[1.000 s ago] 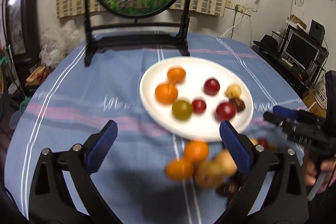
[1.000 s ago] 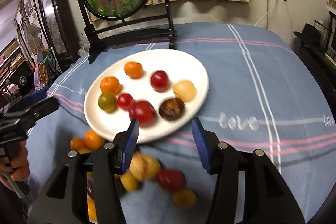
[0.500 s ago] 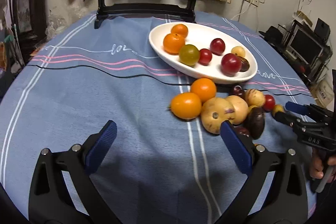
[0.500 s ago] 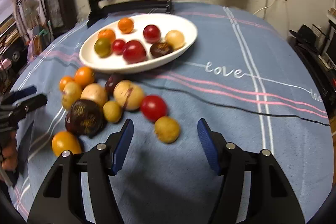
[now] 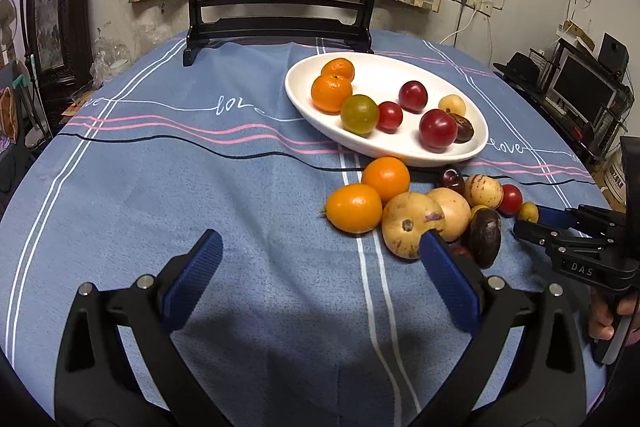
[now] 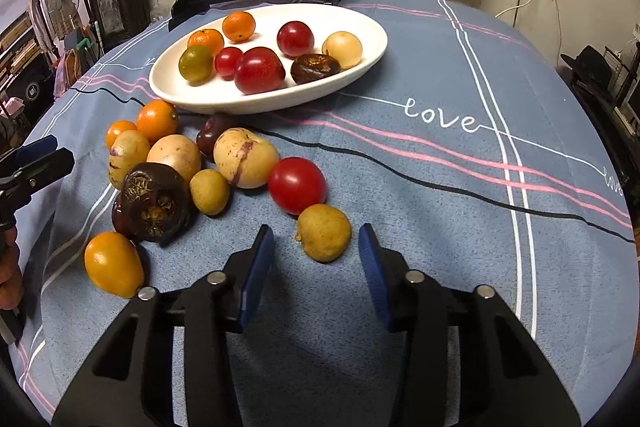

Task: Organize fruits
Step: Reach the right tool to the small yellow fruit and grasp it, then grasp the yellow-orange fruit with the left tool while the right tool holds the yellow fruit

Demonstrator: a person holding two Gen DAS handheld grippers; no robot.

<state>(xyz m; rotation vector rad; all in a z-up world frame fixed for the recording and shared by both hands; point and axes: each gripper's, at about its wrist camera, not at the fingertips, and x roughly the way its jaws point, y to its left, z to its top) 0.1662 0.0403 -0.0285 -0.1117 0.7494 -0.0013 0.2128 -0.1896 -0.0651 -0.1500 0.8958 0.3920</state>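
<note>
A white oval plate (image 5: 380, 75) (image 6: 240, 103) holds oranges, red tomatoes and other fruit. In front of it on the blue cloth lies a loose heap: two oranges (image 5: 386, 177), pale round fruits (image 5: 412, 225), a dark purple fruit (image 6: 156, 201) and a red tomato (image 6: 297, 185). My right gripper (image 6: 316, 239) is low over the cloth with its jaws closing. A small yellow fruit (image 6: 325, 231) sits between the fingertips, and a gap shows on each side of it. My left gripper (image 5: 320, 243) stands wide open and holds nothing, its right pad just in front of the pale fruit.
A round goldfish screen on a black stand (image 5: 280, 27) stands at the table's far edge behind the plate. Shelves and a monitor (image 5: 580, 95) lie beyond the table's right side. Bare cloth stretches left of the heap.
Both grippers came down closer to the table and the loose heap. The right jaws have narrowed, and the small yellow fruit now lies between their tips.
</note>
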